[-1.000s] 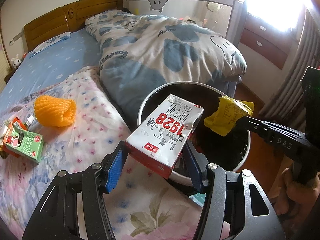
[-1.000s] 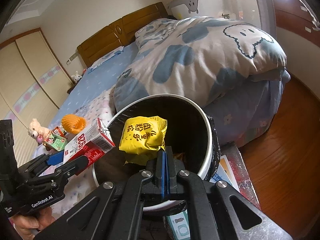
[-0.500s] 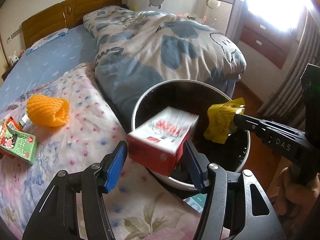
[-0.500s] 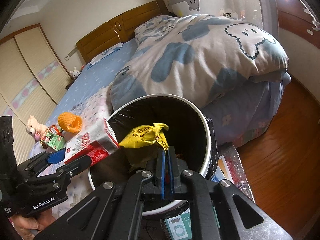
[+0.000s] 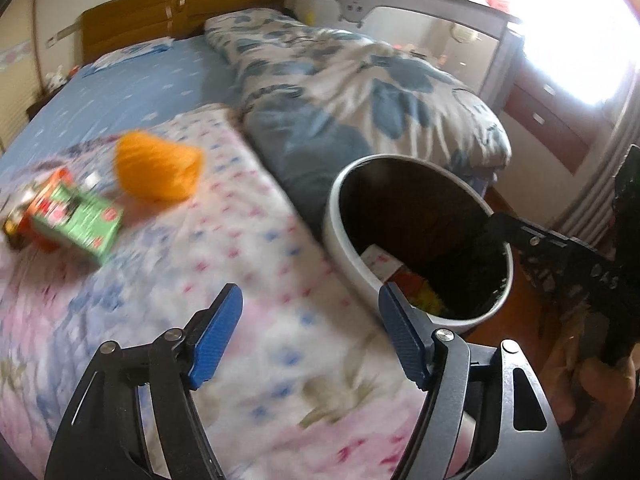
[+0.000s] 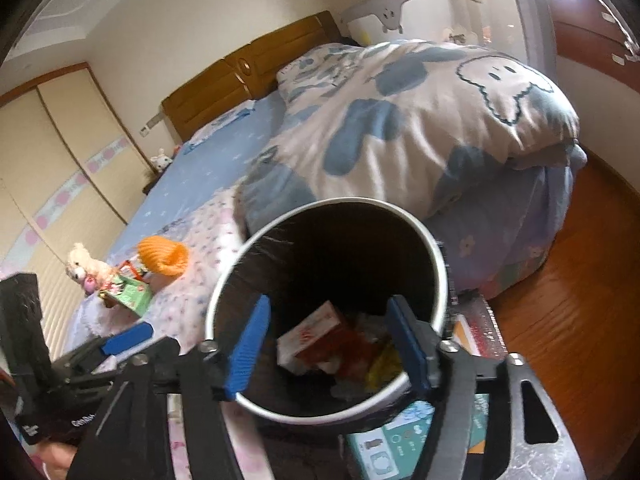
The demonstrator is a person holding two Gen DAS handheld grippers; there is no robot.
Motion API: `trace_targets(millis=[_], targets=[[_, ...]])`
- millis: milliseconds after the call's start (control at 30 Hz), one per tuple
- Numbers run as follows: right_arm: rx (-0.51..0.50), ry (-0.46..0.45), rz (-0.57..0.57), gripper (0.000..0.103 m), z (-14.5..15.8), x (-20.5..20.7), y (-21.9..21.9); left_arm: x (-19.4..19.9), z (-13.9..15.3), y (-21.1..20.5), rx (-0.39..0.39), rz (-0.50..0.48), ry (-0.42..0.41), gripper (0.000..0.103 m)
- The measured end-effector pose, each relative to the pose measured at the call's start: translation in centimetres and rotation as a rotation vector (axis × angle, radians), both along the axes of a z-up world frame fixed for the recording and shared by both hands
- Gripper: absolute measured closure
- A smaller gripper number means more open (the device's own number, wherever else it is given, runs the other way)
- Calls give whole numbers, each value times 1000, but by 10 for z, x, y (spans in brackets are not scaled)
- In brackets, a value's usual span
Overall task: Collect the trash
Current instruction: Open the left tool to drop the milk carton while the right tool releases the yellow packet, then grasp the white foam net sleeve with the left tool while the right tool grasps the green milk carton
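A white trash bin [image 5: 340,236] [image 6: 438,264] with a black liner stands beside the bed. Inside it lie the red and white carton [image 6: 310,334] [image 5: 380,260] and the yellow packet [image 6: 384,364] among other trash. My left gripper [image 5: 310,330] is open and empty over the flowered bedsheet, left of the bin. My right gripper [image 6: 332,346] is open and empty above the bin's mouth. An orange foam net [image 5: 158,172] [image 6: 164,256] and a green drink carton [image 5: 76,220] [image 6: 130,296] lie on the bed.
A rolled blue and white duvet [image 5: 360,92] [image 6: 420,120] lies behind the bin. A plush toy [image 6: 86,266] sits at the bed's left edge. Boxes [image 6: 400,436] lie on the wooden floor [image 6: 580,300] under the bin. Wooden headboard [image 5: 180,8] at the back.
Both grippers opened. The red and white carton and the yellow packet dropped into the bin. The left gripper swung left toward the bed.
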State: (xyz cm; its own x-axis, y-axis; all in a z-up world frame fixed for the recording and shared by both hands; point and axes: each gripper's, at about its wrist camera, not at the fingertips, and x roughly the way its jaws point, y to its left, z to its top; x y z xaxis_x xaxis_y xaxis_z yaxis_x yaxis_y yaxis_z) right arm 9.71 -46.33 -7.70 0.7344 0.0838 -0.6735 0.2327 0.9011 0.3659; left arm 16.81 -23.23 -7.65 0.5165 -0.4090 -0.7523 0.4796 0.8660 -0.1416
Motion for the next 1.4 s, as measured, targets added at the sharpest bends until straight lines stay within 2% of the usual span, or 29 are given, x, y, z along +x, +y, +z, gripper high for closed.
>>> trace_targets(millis=[433, 600, 867, 1400], targets=[[31, -23, 186, 26, 0, 17, 83, -11, -13, 101, -5, 182, 21, 31], [52, -22, 260, 12, -5, 26, 114, -11, -17, 137, 13, 251, 18, 30], [56, -6, 387, 9, -12, 47, 162, -7, -23, 186, 19, 358, 24, 29], [9, 31, 584, 9, -27, 105, 231, 21, -30, 241, 52, 475, 42, 27]])
